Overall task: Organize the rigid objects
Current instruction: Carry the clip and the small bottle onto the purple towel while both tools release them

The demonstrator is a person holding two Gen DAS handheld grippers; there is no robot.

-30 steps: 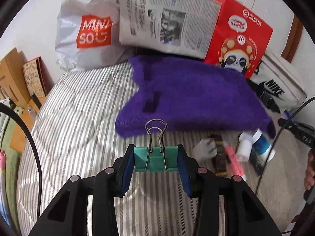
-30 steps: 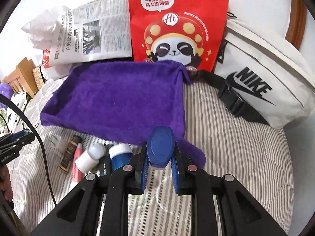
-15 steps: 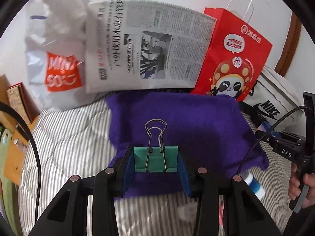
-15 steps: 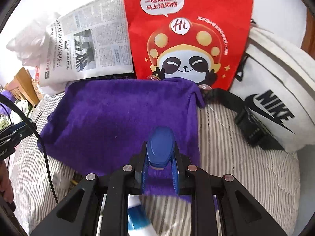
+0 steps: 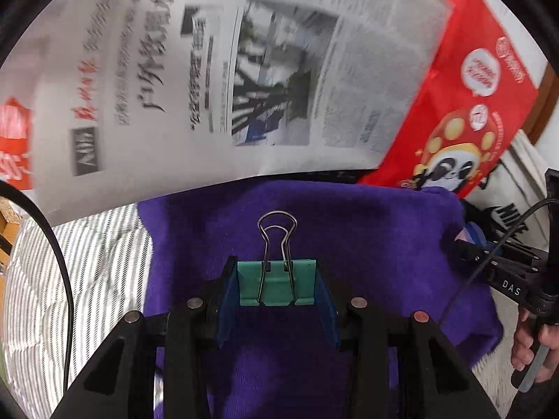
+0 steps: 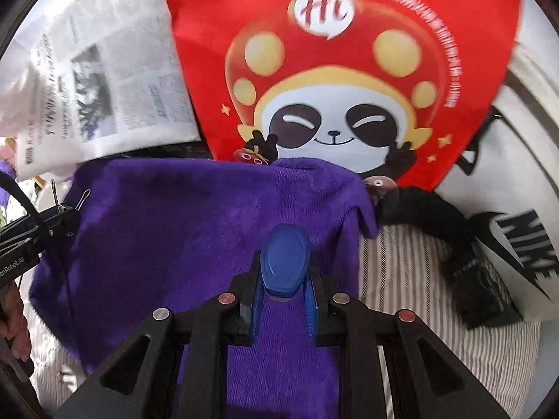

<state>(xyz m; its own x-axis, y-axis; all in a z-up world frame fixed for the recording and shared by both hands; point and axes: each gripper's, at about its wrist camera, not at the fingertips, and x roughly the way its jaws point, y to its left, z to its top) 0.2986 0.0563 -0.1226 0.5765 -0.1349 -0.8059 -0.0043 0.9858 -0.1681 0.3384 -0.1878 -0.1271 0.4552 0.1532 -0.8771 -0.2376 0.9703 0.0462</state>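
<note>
1. Green clip (image 5: 276,287) is clamped in the left gripper's (image 5: 276,288) jaws, wire handles pointing away, above the purple towel (image 5: 367,244).
2. Blue clip (image 6: 284,263) is pinched in the right gripper's (image 6: 284,279) jaws, also over the towel.
3. The towel lies on a striped bed (image 6: 401,265); newspaper (image 5: 244,70), red bag (image 6: 349,70) and white bag (image 6: 517,181) stand behind.

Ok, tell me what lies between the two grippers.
Only the purple towel, bare in the right wrist view, between the left gripper holding the green binder clip and the right gripper.
</note>
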